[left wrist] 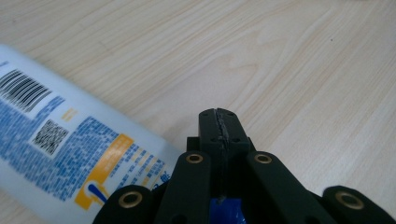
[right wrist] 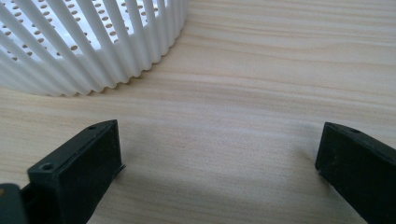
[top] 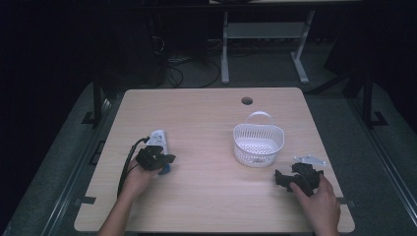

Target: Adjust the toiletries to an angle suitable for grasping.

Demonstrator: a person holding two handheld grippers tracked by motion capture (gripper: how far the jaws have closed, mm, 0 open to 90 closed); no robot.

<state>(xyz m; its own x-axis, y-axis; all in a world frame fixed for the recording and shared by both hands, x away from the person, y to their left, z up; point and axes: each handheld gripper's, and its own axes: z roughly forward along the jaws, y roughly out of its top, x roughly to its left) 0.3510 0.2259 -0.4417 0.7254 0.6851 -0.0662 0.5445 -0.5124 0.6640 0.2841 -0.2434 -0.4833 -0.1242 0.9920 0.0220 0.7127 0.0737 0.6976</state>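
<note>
High view, left claw (top: 164, 160) pressed together beside white tube (top: 158, 138), right claw (top: 282, 178) spread near basket (top: 258, 142)

bare table (top: 206, 187) between tube (top: 158, 139) and basket (top: 258, 144).

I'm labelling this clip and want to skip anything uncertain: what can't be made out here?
- White tube: its cap end lies behind the shut left gripper in the left gripper view; the label print is too small to read.
- White basket: the high view is too small to show what it holds; the right gripper view cuts it off at the top edge.
- Right gripper: a hand covers most of it in the high view.
</note>
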